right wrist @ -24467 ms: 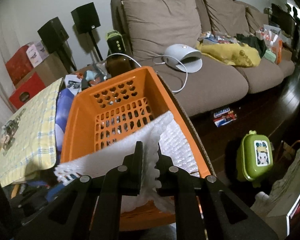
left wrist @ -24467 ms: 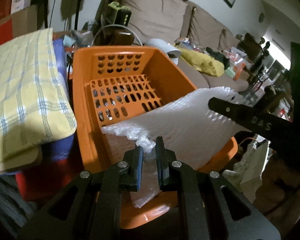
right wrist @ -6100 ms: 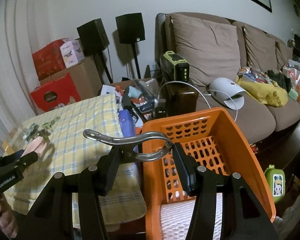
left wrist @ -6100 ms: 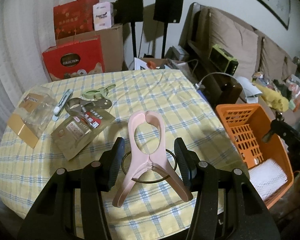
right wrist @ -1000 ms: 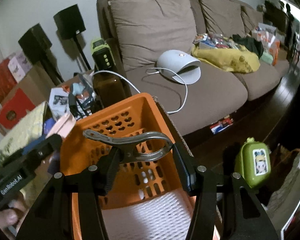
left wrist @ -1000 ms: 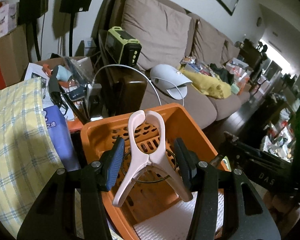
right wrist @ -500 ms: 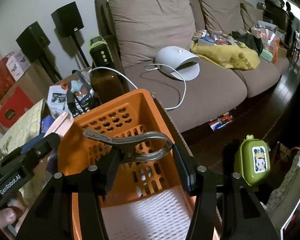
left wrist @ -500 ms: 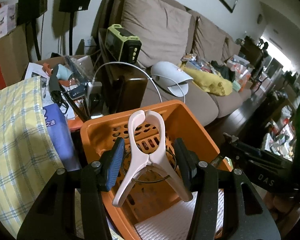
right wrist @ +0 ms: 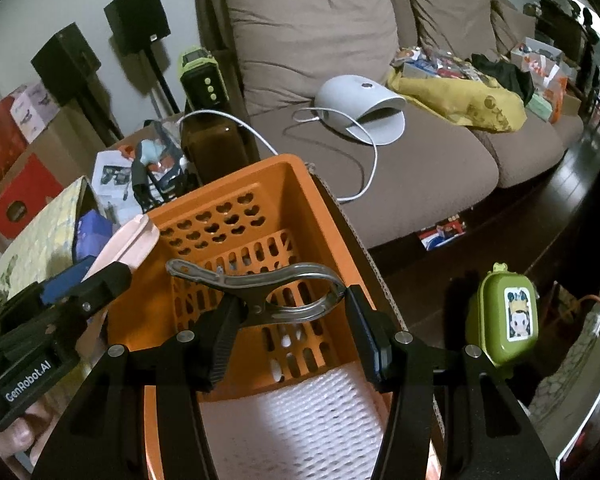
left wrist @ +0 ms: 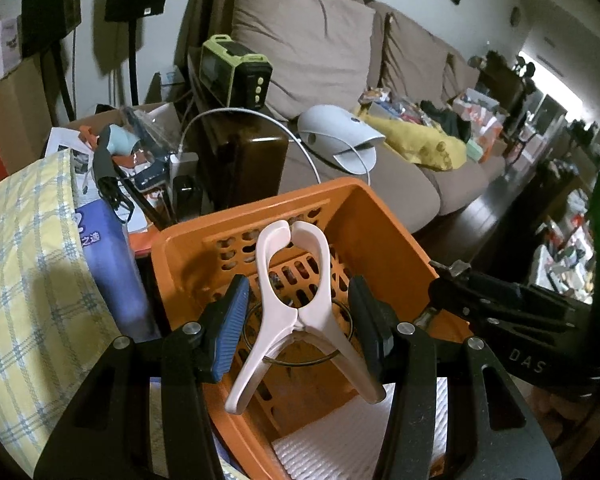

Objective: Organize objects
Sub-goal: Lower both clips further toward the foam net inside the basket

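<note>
Left wrist view: the left gripper (left wrist: 298,320) hangs over the near left part of an orange plastic basket (left wrist: 384,220), its jaws about half open and closed on the wire ring of a pale pink plastic clamp (left wrist: 298,308). The clamp stands upright between the blue-padded fingers (left wrist: 230,320), its looped head pointing toward the basket's far wall and its two handles splaying toward the camera. It is in the air above the basket floor, not resting on it. At the basket's near edge lies a white foam mesh sheet (left wrist: 332,452). Left of the basket, a yellow checked cloth (left wrist: 24,272) covers a table, with a blue box (left wrist: 108,264) at its right edge beside the basket. The right gripper (left wrist: 500,316) shows at the basket's right rim as a black arm.

In the right wrist view the right gripper (right wrist: 292,332) is also about half open and clamped on a grey metal clip (right wrist: 260,284), which lies crosswise between the pads, its loop against the right finger and its long handle reaching left past the left finger. The clip hovers over the middle of the basket (right wrist: 332,216), above the foam sheet (right wrist: 300,420). At the basket's left rim the left gripper (right wrist: 96,280) comes in with the pink clamp (right wrist: 128,244) in it. Behind the basket stands a brown sofa (right wrist: 420,160) with a white domed lamp (right wrist: 360,100) and its cable on the seat. A green lunchbox (right wrist: 504,316) sits on the dark floor to the right.
</note>
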Tool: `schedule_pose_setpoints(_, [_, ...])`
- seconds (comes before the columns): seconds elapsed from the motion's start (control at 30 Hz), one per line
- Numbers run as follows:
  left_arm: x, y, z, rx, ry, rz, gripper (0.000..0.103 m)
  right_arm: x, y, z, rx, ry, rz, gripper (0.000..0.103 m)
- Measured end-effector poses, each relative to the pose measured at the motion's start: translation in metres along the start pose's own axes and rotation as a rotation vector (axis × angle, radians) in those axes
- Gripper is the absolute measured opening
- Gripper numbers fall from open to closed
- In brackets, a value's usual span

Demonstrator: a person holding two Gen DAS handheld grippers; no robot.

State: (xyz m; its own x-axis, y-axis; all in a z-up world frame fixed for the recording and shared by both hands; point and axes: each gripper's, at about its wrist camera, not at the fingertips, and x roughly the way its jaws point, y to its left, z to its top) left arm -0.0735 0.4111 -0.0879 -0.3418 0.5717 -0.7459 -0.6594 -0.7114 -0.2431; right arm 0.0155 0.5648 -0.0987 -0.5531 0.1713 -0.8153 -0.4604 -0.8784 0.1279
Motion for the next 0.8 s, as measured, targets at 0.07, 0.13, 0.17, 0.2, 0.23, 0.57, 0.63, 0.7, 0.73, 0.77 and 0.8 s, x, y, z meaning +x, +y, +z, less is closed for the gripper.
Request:
schedule_pose_setpoints(0.07, [0.000, 0.000, 0.000, 0.003, 0.001, 0.002, 0.048, 0.000, 0.001, 0.000, -0.004, 0.002, 0.000, 0.053])
schedule_pose_setpoints(0.13, [0.000, -0.001, -0.001, 0.008, 0.003, 0.003, 0.048, 0.000, 0.000, 0.000, -0.006, 0.001, 0.003, 0.053])
schedule_pose_setpoints(0.17, [0.000, -0.001, -0.001, 0.009, 0.003, 0.004, 0.048, 0.000, 0.000, 0.000, -0.006, 0.001, 0.005, 0.053])
schedule_pose_setpoints(0.2, [0.000, -0.001, -0.001, 0.007, 0.003, 0.003, 0.048, 0.000, 0.000, -0.001, -0.005, 0.002, 0.005, 0.053])
schedule_pose_setpoints(0.23, [0.001, -0.001, -0.001, 0.008, 0.005, 0.004, 0.048, 0.000, 0.000, -0.001, -0.007, 0.006, 0.006, 0.053])
schedule_pose_setpoints(0.57, [0.010, -0.001, -0.004, 0.014, 0.055, 0.003, 0.048, 0.006, 0.007, -0.003, -0.029, 0.032, 0.002, 0.053])
schedule_pose_setpoints(0.63, [0.011, 0.000, -0.004, 0.012, 0.058, 0.002, 0.048, 0.007, 0.007, -0.003, -0.034, 0.037, 0.000, 0.053])
schedule_pose_setpoints(0.7, [0.011, 0.000, -0.005, 0.013, 0.060, 0.003, 0.048, 0.007, 0.007, -0.004, -0.037, 0.041, -0.001, 0.053])
schedule_pose_setpoints(0.73, [0.011, 0.000, -0.005, 0.015, 0.059, 0.004, 0.048, 0.008, 0.008, -0.004, -0.038, 0.044, -0.002, 0.053])
schedule_pose_setpoints(0.77, [0.011, -0.001, -0.005, 0.016, 0.061, 0.005, 0.048, 0.008, 0.008, -0.005, -0.039, 0.046, -0.004, 0.054])
schedule_pose_setpoints(0.8, [0.012, -0.001, -0.005, 0.019, 0.065, 0.005, 0.048, 0.009, 0.008, -0.005, -0.041, 0.048, -0.006, 0.053])
